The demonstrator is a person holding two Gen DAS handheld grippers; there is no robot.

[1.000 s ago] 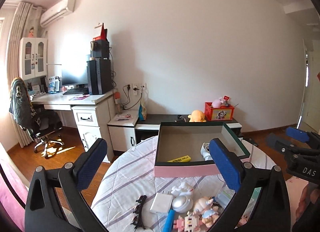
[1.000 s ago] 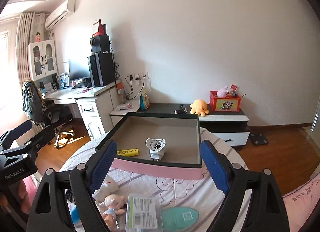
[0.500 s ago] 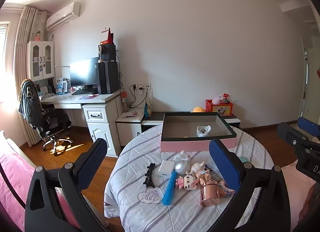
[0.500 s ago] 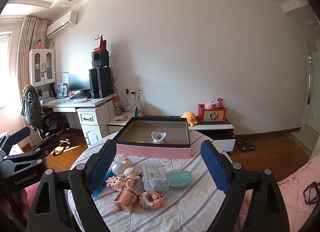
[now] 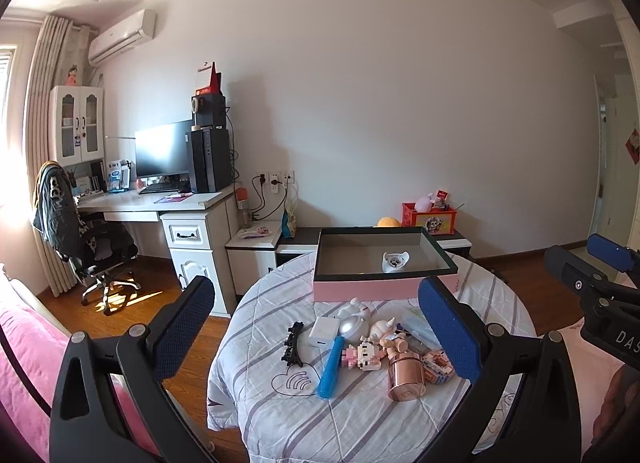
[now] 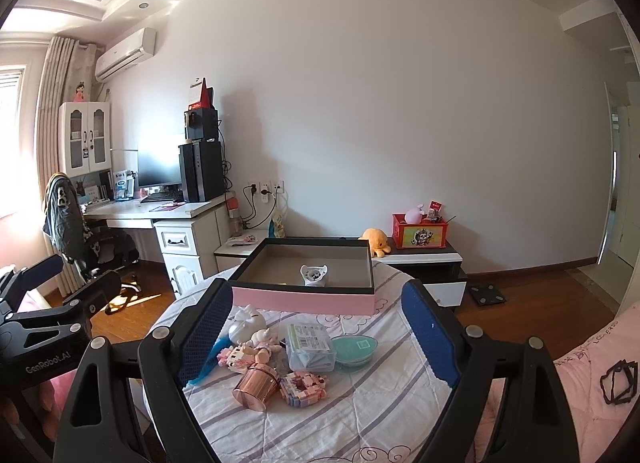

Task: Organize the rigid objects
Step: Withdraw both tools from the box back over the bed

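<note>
A pink box with a dark rim point(image 5: 384, 289) point(image 6: 304, 299) stands at the far side of a round table with a striped cloth point(image 5: 280, 415) point(image 6: 360, 415). A small white device point(image 5: 394, 262) point(image 6: 314, 275) lies inside it. In front of the box lies a cluster: a rose-gold cup point(image 5: 406, 377) point(image 6: 256, 387), a blue stick point(image 5: 331, 367), a white square block point(image 5: 323, 332), a black clip point(image 5: 294, 344), block figures point(image 6: 302, 383), a clear packet point(image 6: 310, 347) and a teal dish point(image 6: 355, 348). My left gripper point(image 5: 320, 339) and right gripper point(image 6: 316, 335) are both open, empty, held back above the table's near side.
A desk with a monitor point(image 5: 164, 155) and an office chair point(image 5: 76, 239) stand at the left. A low cabinet with a red box point(image 6: 420, 235) and an orange plush point(image 6: 376, 241) is behind the table. Pink bedding point(image 5: 24, 363) lies at the near left.
Both grippers have pulled back and up from the box, so the whole table and the cluster of objects now show. Both stay open and empty.
</note>
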